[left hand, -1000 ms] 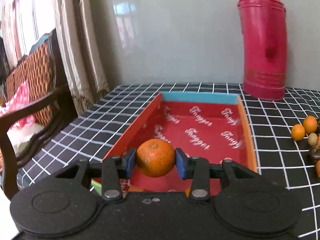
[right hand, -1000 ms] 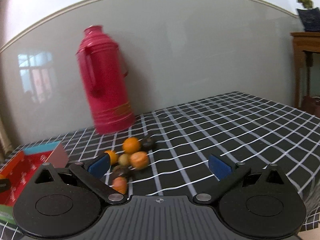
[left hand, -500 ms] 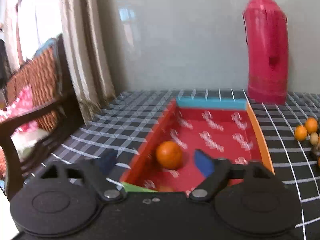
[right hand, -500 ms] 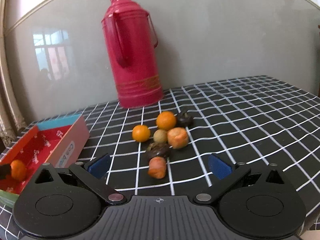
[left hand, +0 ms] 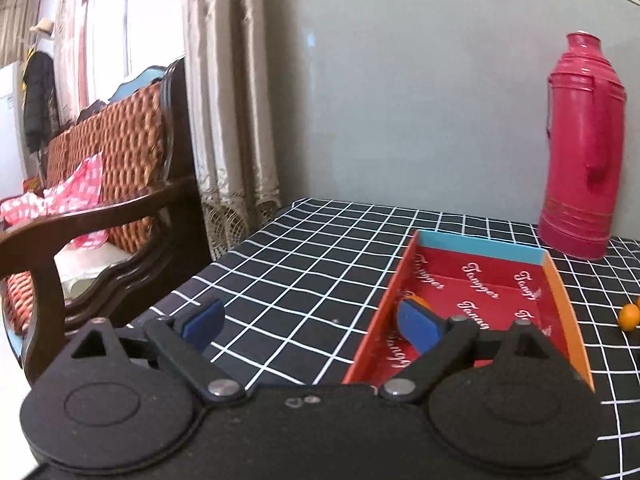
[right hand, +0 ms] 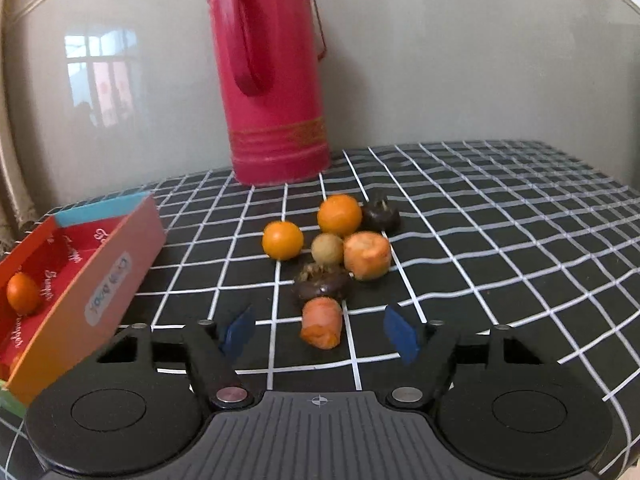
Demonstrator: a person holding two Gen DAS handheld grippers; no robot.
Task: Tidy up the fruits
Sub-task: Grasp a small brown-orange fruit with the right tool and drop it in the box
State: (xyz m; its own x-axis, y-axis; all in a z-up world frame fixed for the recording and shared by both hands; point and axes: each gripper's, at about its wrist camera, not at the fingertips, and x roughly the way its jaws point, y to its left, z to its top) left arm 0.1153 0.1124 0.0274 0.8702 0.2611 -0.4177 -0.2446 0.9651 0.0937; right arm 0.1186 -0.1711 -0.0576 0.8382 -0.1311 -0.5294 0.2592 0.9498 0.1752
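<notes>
Left gripper [left hand: 310, 322] fingers now spread; orange [right hand: 23, 293] released into box [right hand: 120, 248].

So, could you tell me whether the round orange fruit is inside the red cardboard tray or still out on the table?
Inside: the round orange fruit rests on the red cardboard tray floor.

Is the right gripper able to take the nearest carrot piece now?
Probably yes. The right gripper is open, and the carrot piece lies just ahead between its fingers on the table, with nothing in between.
</notes>
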